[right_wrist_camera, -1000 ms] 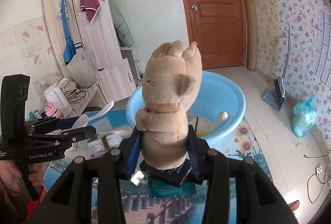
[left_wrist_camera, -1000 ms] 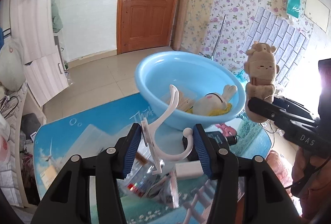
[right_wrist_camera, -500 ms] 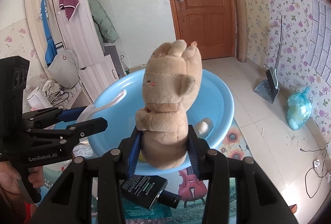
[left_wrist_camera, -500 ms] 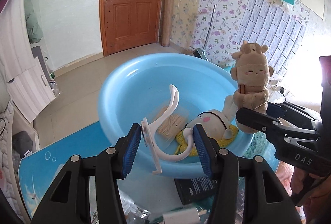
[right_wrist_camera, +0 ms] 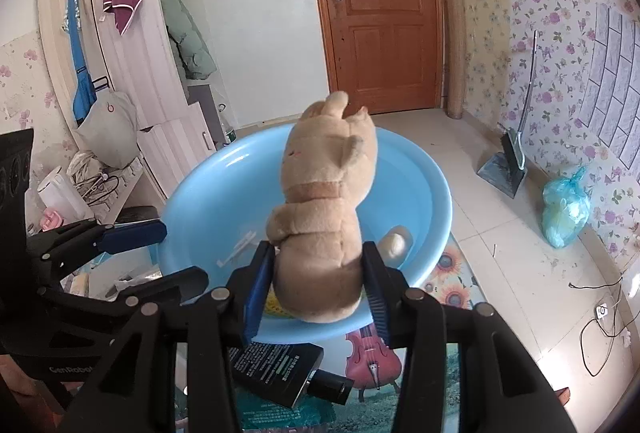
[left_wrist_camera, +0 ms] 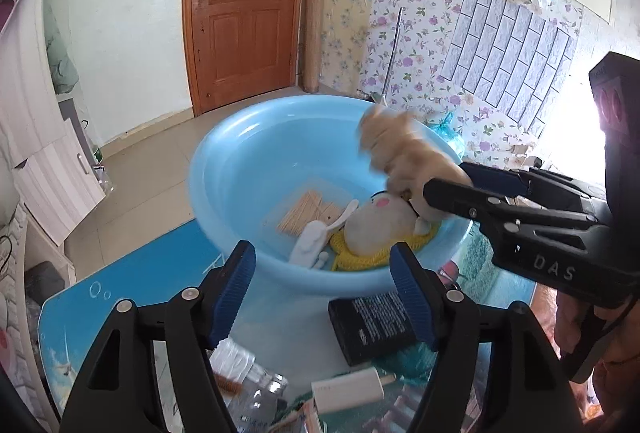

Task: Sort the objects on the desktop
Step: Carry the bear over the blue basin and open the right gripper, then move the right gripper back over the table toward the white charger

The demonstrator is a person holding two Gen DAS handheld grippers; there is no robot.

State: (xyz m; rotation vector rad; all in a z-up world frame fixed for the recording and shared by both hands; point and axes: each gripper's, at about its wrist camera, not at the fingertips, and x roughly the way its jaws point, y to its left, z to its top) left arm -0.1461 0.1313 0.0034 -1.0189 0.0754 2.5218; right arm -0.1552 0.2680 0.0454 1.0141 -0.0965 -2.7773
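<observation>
A light blue basin (left_wrist_camera: 224, 169) stands on the table. Inside lie a white hook (left_wrist_camera: 316, 241), a packet of toothpicks (left_wrist_camera: 308, 211) and a round plush toy on yellow knit (left_wrist_camera: 376, 225). My left gripper (left_wrist_camera: 322, 291) is open and empty just before the basin's near rim. My right gripper (right_wrist_camera: 316, 289) holds a tan plush toy (right_wrist_camera: 324, 209) between its jaws, tilted over the basin (right_wrist_camera: 424, 169). In the left wrist view the tan plush (left_wrist_camera: 400, 153) is blurred above the basin's right side, and the right gripper's jaws look slightly parted.
A black box (left_wrist_camera: 376, 325) lies on the table in front of the basin; it also shows in the right wrist view (right_wrist_camera: 276, 365). A white charger (left_wrist_camera: 348, 389) and clear packets (left_wrist_camera: 244, 373) lie nearer. A dustpan (right_wrist_camera: 508, 165) and a blue bag (right_wrist_camera: 566, 211) are on the floor.
My left gripper opened and the white hook dropped into the basin. The tan plush toy tipped forward over the basin, and the right gripper's jaws spread a little.
</observation>
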